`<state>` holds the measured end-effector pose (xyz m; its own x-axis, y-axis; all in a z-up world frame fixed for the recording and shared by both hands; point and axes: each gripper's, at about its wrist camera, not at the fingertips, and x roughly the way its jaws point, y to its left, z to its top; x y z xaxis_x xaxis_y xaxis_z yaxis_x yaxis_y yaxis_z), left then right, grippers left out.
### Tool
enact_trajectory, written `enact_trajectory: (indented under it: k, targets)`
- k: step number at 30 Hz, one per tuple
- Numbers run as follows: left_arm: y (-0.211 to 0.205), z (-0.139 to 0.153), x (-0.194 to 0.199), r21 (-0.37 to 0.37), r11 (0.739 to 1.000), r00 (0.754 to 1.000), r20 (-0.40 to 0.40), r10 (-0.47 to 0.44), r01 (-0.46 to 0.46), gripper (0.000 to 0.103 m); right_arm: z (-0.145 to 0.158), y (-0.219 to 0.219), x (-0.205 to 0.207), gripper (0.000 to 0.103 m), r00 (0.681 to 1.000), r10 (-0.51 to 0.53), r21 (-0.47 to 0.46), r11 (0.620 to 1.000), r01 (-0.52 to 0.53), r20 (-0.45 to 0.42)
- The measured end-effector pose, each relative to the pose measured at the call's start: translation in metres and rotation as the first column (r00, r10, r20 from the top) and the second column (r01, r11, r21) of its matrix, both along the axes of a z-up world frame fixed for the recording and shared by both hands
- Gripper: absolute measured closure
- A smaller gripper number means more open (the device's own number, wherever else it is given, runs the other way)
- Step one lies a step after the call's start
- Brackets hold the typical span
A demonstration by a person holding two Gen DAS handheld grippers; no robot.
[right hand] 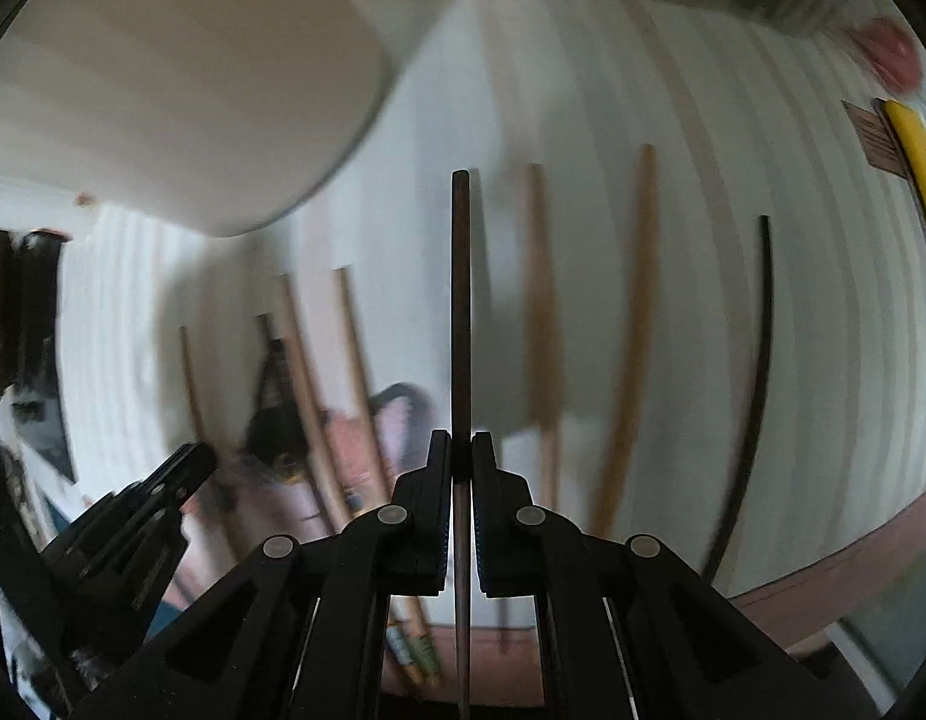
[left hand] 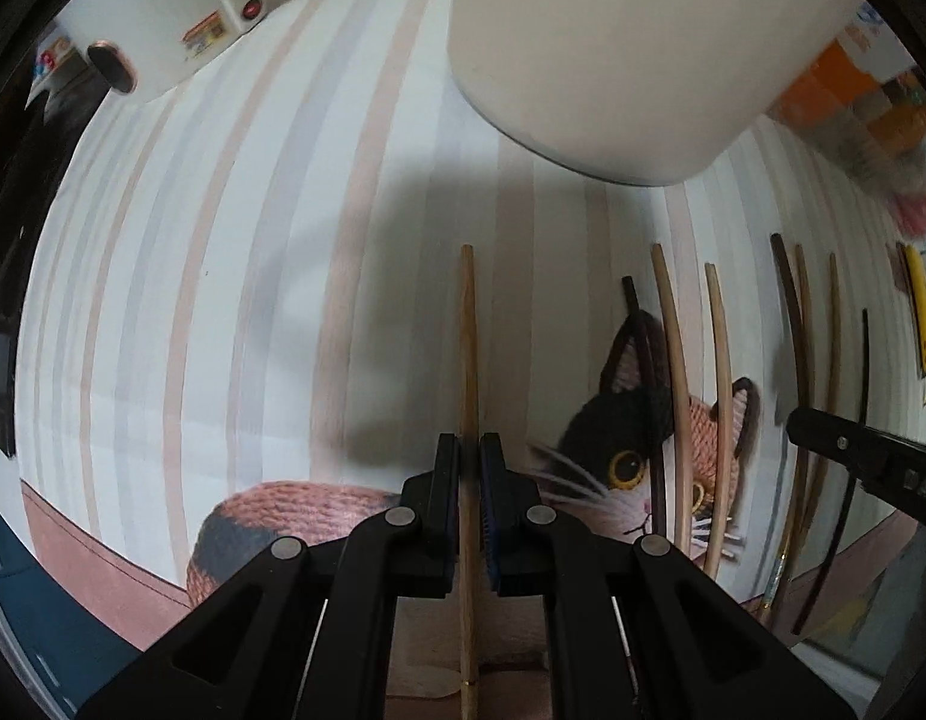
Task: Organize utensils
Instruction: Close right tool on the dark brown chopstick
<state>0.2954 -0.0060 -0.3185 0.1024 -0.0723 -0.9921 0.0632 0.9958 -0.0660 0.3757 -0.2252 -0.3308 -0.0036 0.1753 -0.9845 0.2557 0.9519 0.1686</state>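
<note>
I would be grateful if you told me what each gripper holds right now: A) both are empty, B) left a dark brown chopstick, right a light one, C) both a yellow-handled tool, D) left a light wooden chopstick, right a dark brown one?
D: in the left wrist view the left gripper is shut on a light wooden chopstick, and in the right wrist view the right gripper is shut on a dark brown chopstick.

Both wrist cameras look forward along their fingers, angled down and close to the striped tablecloth (left hand: 222, 300). Each frames the white container (left hand: 613, 48) along its top edge. Both views share the chopsticks row and cat print (left hand: 637, 438).
</note>
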Motion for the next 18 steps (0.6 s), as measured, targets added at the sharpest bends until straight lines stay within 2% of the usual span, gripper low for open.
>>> enact_trajectory:
  k: [4, 6, 10, 11, 12, 14, 15, 18]
  targets:
    - [-0.004, 0.000, 0.003, 0.003, 1.000, 1.000, -0.003, -0.009, 0.009, 0.098, -0.010, 0.000, 0.014, 0.095, 0.998, 0.047, -0.076, 0.996, -0.050, -0.049]
    - [-0.007, -0.001, 0.007, 0.010, 1.000, 1.000, -0.005, -0.017, 0.017, 0.098, -0.007, 0.006, 0.023, 0.084, 0.996, 0.073, -0.119, 0.990, -0.079, -0.047]
    - [-0.026, -0.002, 0.021, 0.033, 0.999, 0.999, 0.000, -0.041, 0.041, 0.096, -0.008, 0.028, 0.042, 0.079, 0.986, 0.153, -0.197, 0.967, -0.163, -0.066]
    - [-0.031, -0.003, 0.028, 0.036, 0.998, 0.999, 0.000, -0.043, 0.043, 0.096, -0.008, 0.032, 0.047, 0.079, 0.986, 0.153, -0.198, 0.967, -0.164, -0.068]
    - [-0.032, -0.003, 0.031, 0.036, 0.999, 0.999, -0.001, -0.040, 0.040, 0.096, -0.008, 0.032, 0.052, 0.086, 0.987, 0.145, -0.189, 0.969, -0.156, -0.073]
    - [-0.036, -0.005, 0.038, 0.033, 0.999, 1.000, 0.000, -0.029, 0.028, 0.098, -0.008, 0.032, 0.058, 0.088, 0.990, 0.119, -0.175, 0.976, -0.130, -0.074]
    - [-0.037, -0.005, 0.040, 0.031, 0.999, 1.000, 0.002, -0.021, 0.021, 0.098, -0.010, 0.039, 0.061, 0.097, 0.991, 0.113, -0.178, 0.976, -0.124, -0.071]
    - [-0.041, -0.005, 0.045, 0.038, 0.999, 1.000, 0.011, -0.008, 0.008, 0.099, -0.006, 0.037, 0.067, 0.097, 0.995, 0.094, -0.178, 0.979, -0.099, -0.031]
